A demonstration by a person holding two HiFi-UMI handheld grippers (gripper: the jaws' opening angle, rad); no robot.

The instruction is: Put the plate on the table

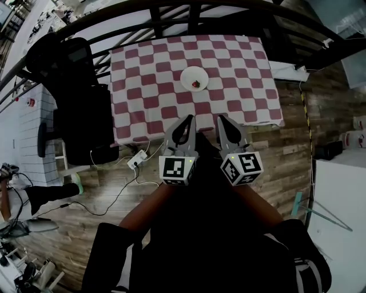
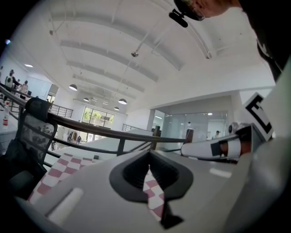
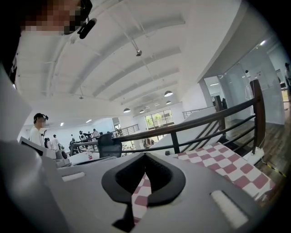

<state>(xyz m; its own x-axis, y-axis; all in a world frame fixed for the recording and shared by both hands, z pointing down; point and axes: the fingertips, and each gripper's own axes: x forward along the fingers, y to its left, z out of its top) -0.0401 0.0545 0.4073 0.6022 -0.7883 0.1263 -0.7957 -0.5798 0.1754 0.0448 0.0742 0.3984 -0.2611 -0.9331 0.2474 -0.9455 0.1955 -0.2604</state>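
The white plate (image 1: 187,73) is already lying on the bench (image 1: 143,91), which is carrying a red and white checked cloth. The plate is sitting a little beyond the middle of the bench top, towards 12 o'clock as the person is seeing it. A small red thing (image 1: 196,84) is lying on the plate; I cannot tell what it is.

The person is standing at the 6 o'clock edge of the bench and is holding both grippers side by side, near each other, pointing towards 12 o'clock. The plate is well apart from them, straight ahead.

The left gripper (image 1: 190,120) is showing its jaws closed together with nothing between them; only a thin strip of the checked cloth is appearing through the slit. The right gripper (image 1: 221,119) is closed in the same way and is also gripping nothing.

A black office chair (image 1: 80,103) is standing at the 9 o'clock side of the bench. A dark railing (image 1: 171,14) is running behind it at 12 o'clock. On the wooden floor (image 1: 286,154), near the 7 o'clock corner, a white power strip (image 1: 137,161) is lying.
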